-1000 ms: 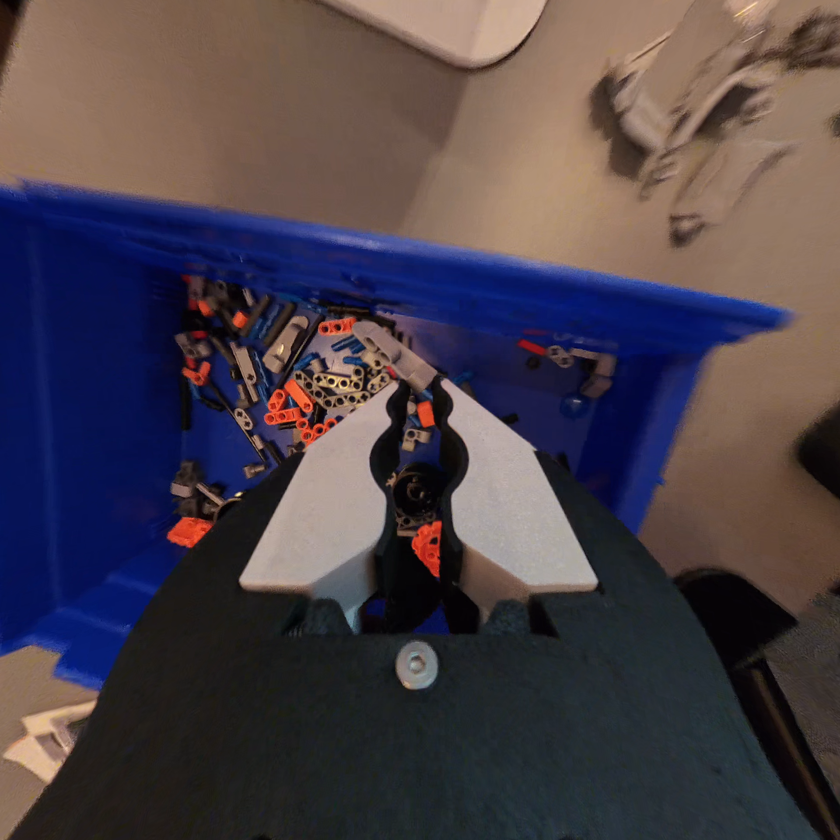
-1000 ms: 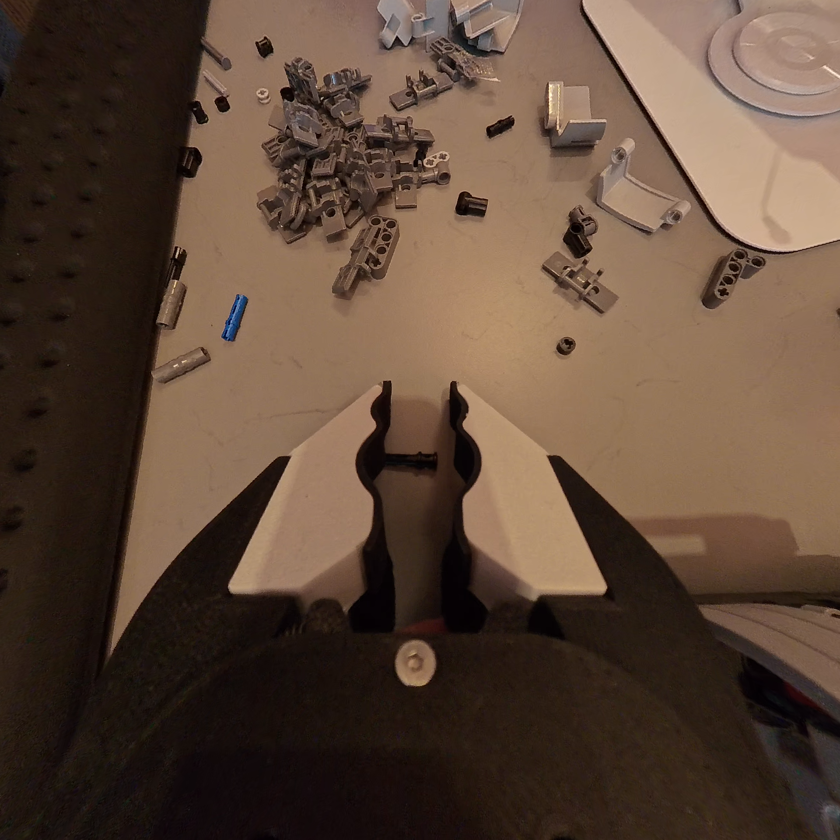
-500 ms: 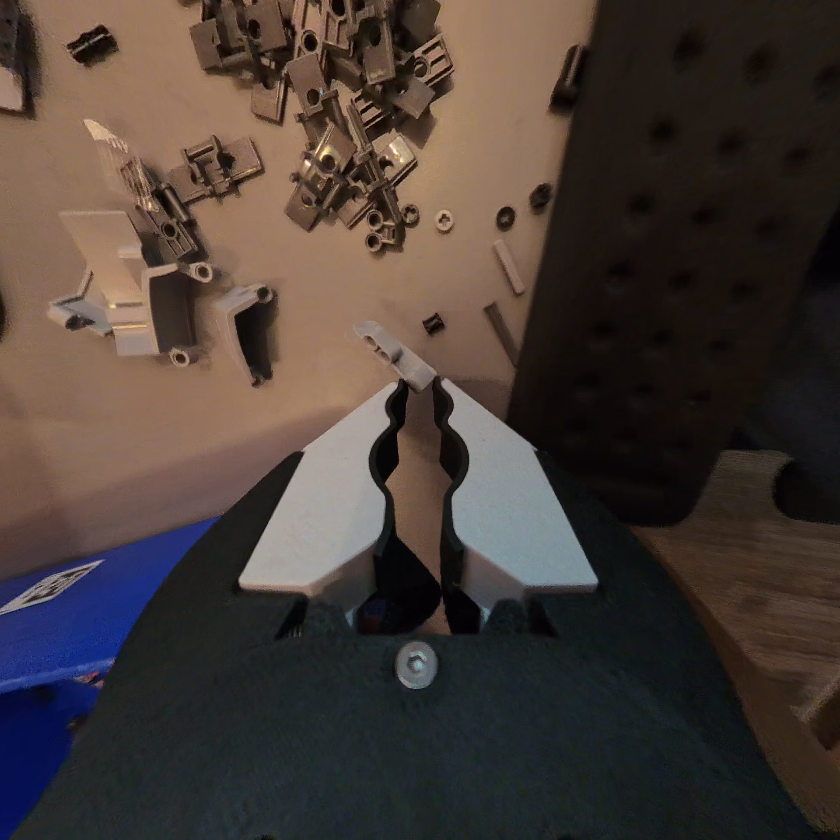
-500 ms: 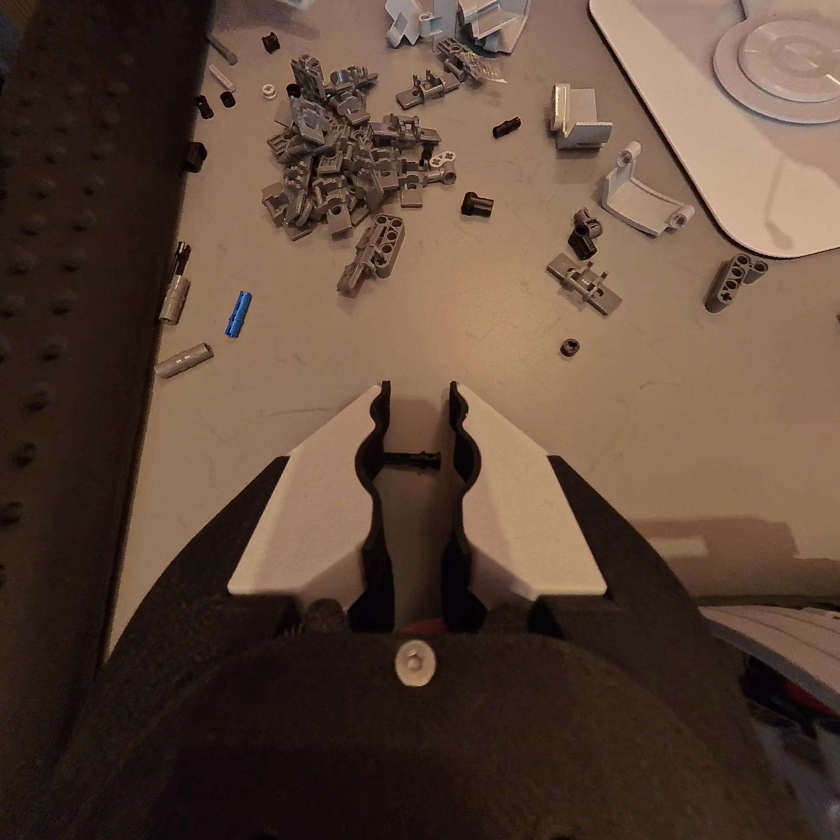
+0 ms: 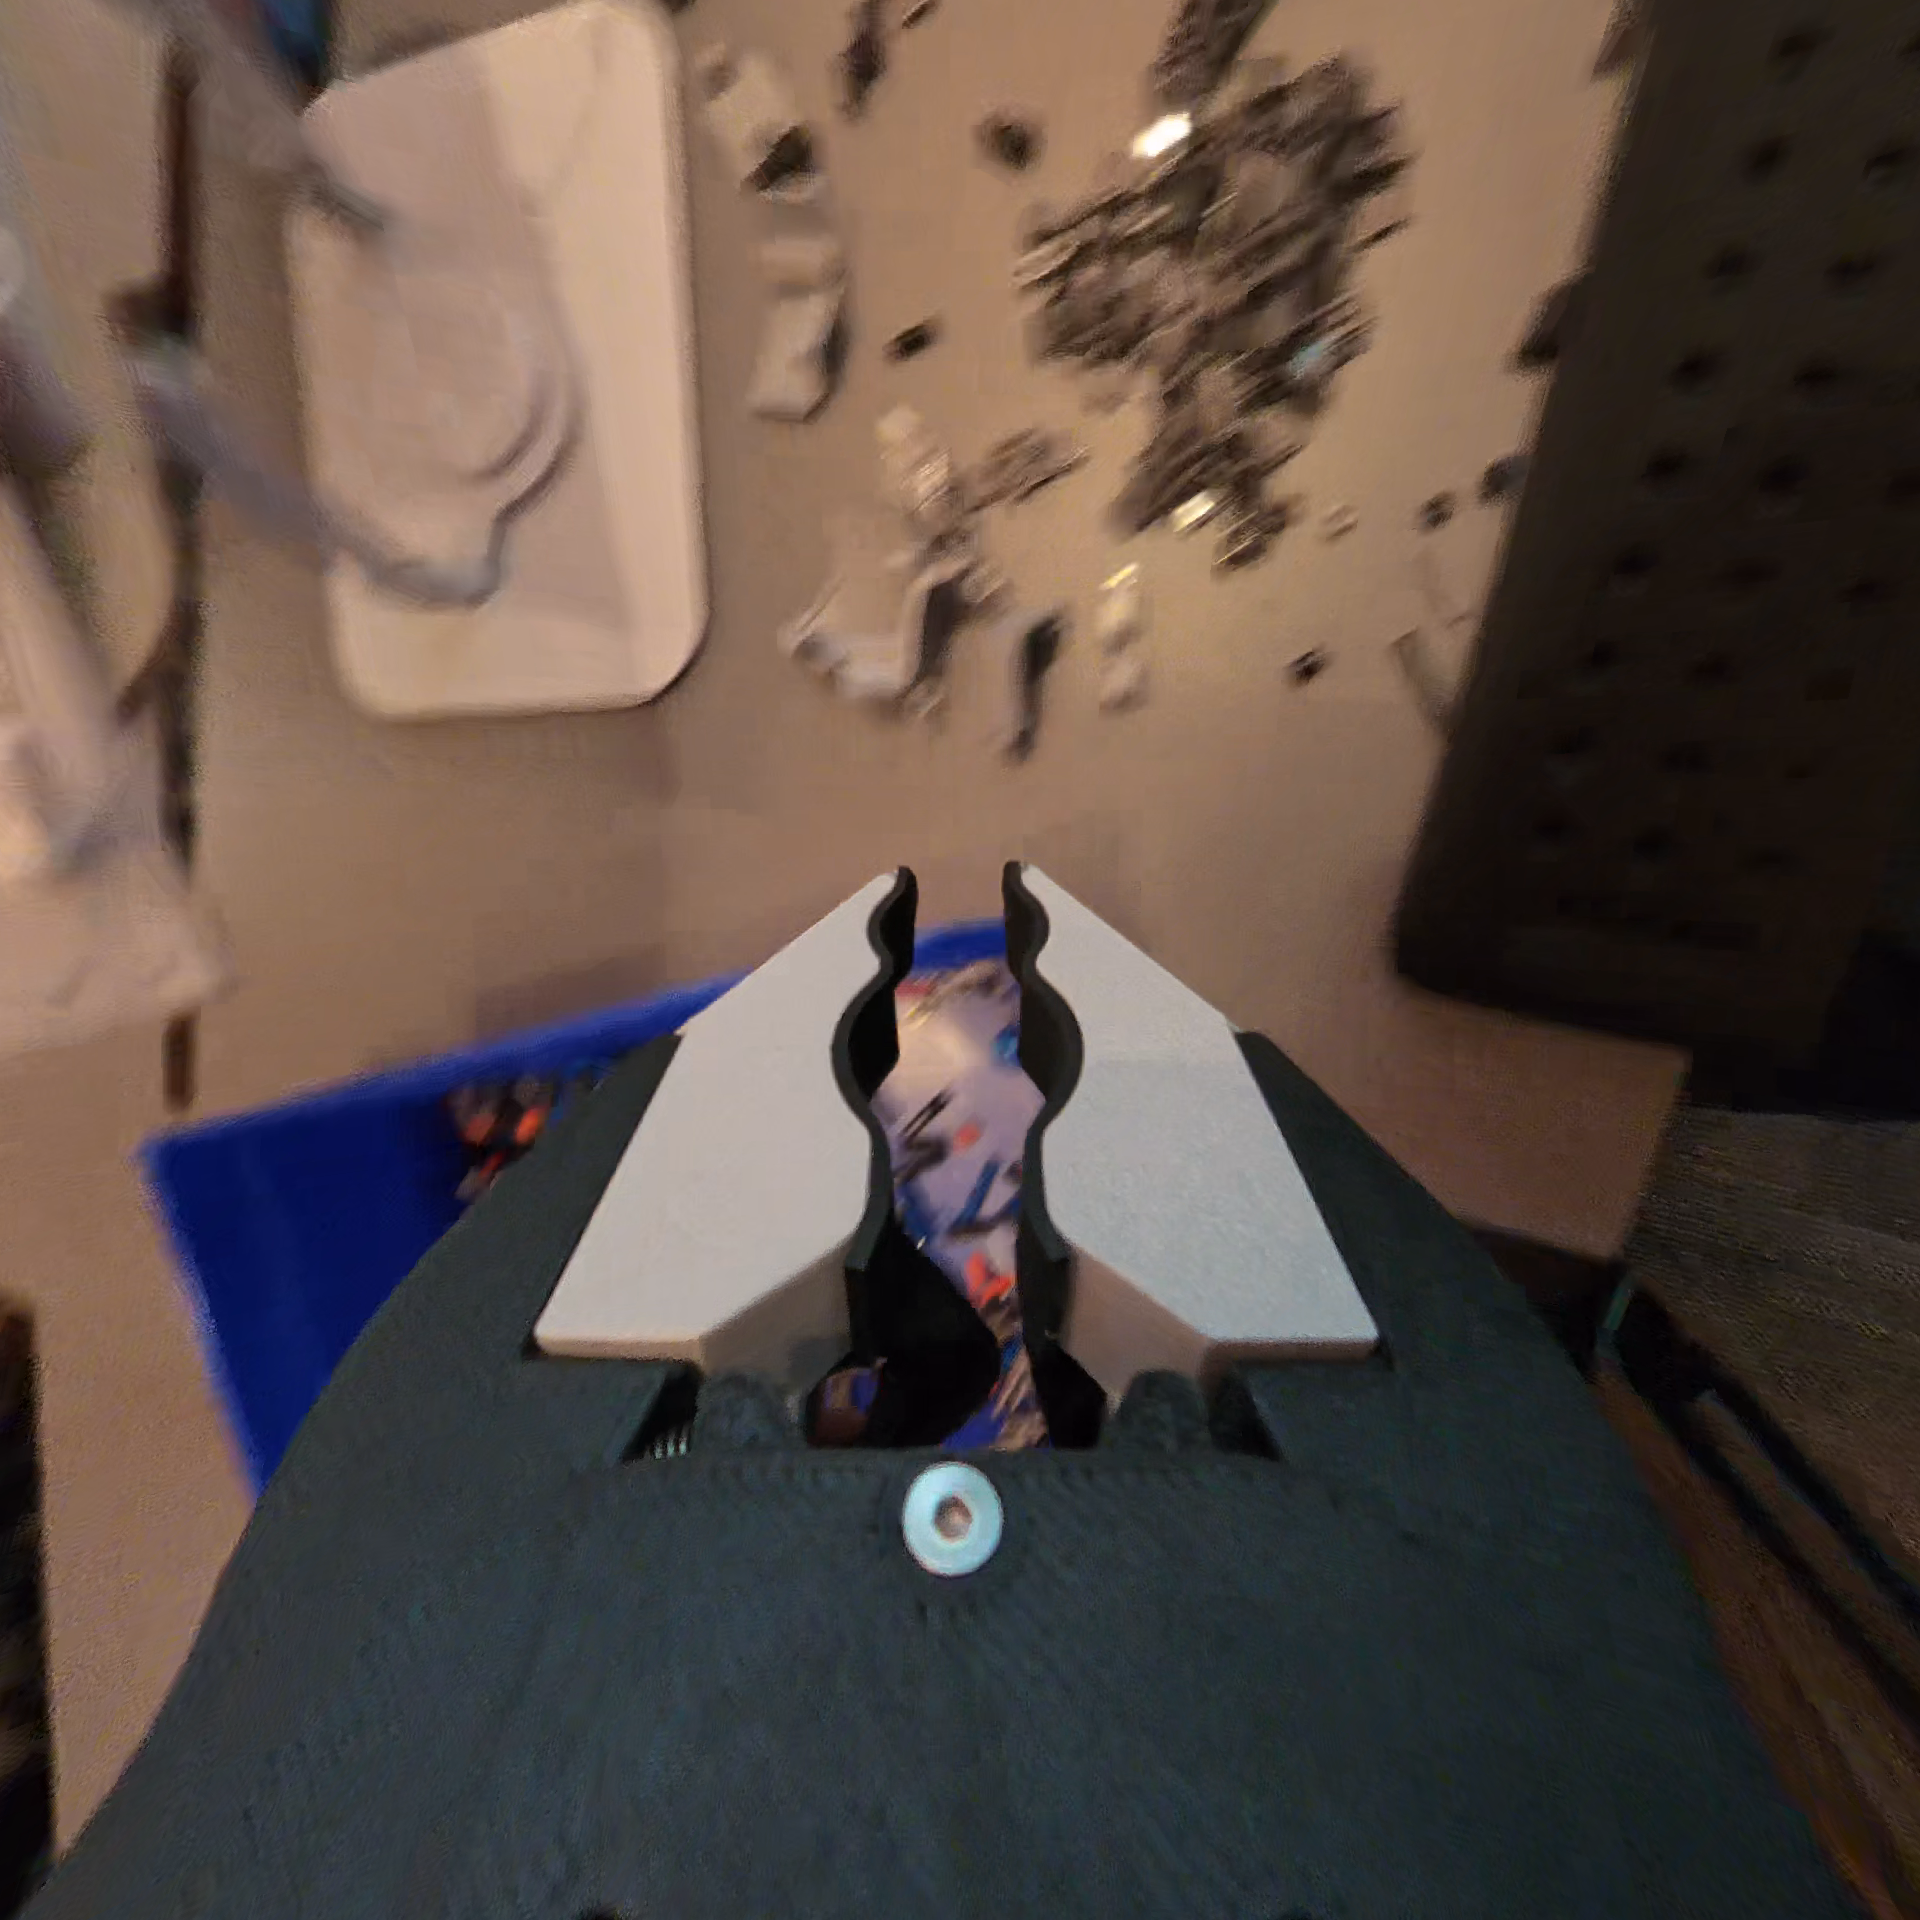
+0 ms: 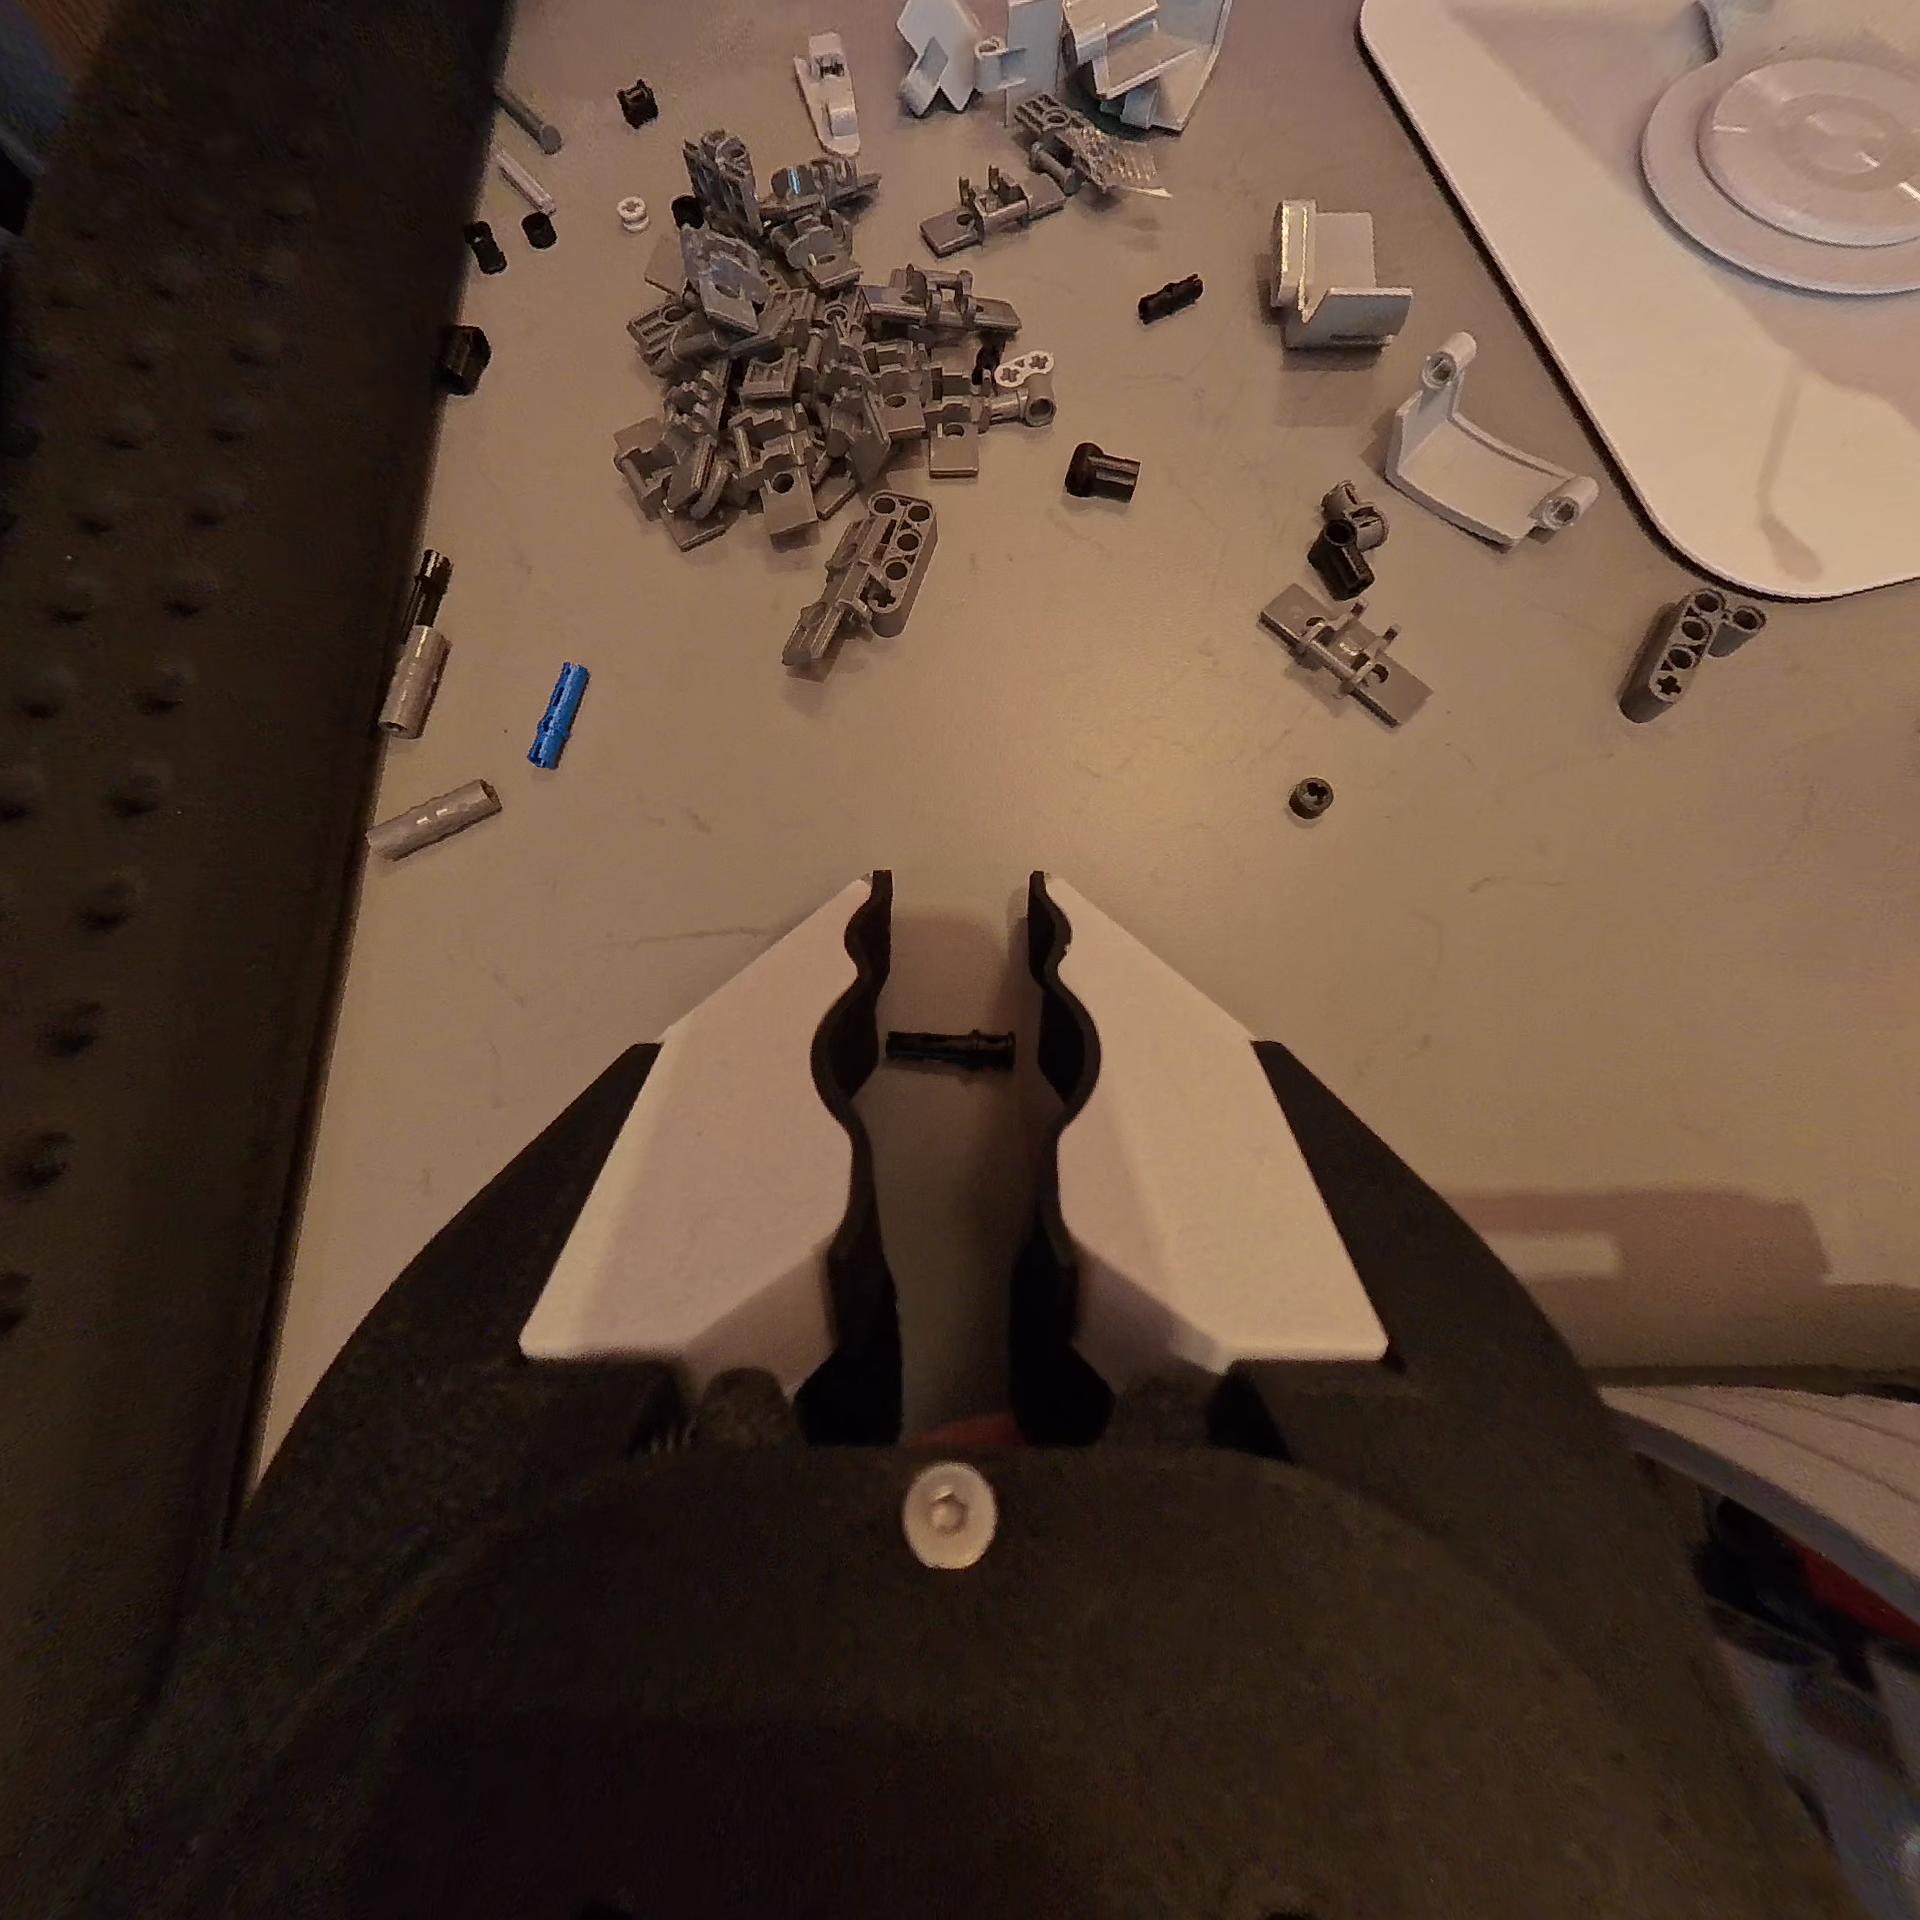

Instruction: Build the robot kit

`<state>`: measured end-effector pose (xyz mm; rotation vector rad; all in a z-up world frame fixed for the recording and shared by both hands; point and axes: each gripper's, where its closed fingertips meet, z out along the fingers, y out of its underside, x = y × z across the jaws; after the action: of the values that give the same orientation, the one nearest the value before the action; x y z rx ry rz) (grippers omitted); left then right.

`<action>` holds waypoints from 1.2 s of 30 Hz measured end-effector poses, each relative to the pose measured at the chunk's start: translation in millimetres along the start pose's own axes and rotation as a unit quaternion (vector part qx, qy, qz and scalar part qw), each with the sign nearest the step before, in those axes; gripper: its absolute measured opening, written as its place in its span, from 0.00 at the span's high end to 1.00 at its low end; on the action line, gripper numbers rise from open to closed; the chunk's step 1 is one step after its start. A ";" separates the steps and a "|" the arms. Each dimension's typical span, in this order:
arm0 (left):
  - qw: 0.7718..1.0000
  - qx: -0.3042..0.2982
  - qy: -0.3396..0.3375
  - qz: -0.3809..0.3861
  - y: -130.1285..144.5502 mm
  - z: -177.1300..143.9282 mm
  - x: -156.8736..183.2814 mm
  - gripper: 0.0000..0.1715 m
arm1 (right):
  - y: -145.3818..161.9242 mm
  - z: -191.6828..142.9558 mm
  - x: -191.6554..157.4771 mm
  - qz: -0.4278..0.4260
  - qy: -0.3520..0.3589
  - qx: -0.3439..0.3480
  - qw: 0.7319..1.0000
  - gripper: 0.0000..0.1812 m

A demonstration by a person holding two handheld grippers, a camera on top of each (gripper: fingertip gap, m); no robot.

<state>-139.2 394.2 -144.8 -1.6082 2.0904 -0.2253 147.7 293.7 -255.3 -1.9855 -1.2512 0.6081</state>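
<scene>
In the right wrist view, the right gripper [image 6: 951,883] is seen with its fingers parted by a narrow gap, and a small black pin [image 6: 952,1046] is seen lying crosswise between them; whether it is touched by the pads cannot be told. Just beyond the tips the grey tabletop [image 6: 1091,790] is bare. Farther out, a blue pin [image 6: 558,713] and a grey tube [image 6: 434,820] are found to the left, near a dark perforated panel [image 6: 187,623] by which the whole left side is blocked. A dark round bush [image 6: 1311,798] and a grey beam with holes [image 6: 1688,652] lie to the right. Beyond these a heap of grey building pieces [image 6: 805,405] is piled, and a white tray [image 6: 1621,260] is set at the far right corner.

In the left wrist view, heavily blurred, the left gripper [image 5: 958,883] is seen with its fingers narrowly parted and nothing held between them. Beneath them a blue bin [image 5: 312,1174] with small orange, blue and dark parts is seen. Past it, the scattered grey pieces, the white tray [image 5: 499,395] and the perforated panel [image 5: 1714,520] are made out on the tabletop.
</scene>
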 end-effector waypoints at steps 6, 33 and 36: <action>0.988 -0.143 -0.046 -0.041 127.7 25.6 -68.5 0.81 | -0.2 -0.3 0.1 -0.002 0.001 0.001 1.000 0.87; 0.995 -0.048 -0.064 -0.066 105.8 18.1 -81.1 0.96 | -0.7 -0.7 -1.5 -0.002 -0.006 0.003 1.000 0.87; 0.996 0.015 -0.065 -0.062 53.6 -10.4 -73.4 0.96 | -0.5 -0.5 -2.1 -0.004 -0.007 0.003 1.000 0.87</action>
<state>-176.6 477.3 -137.6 -1.6905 1.8837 -0.1873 147.0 291.8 -254.5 -1.9748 -1.2640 0.6225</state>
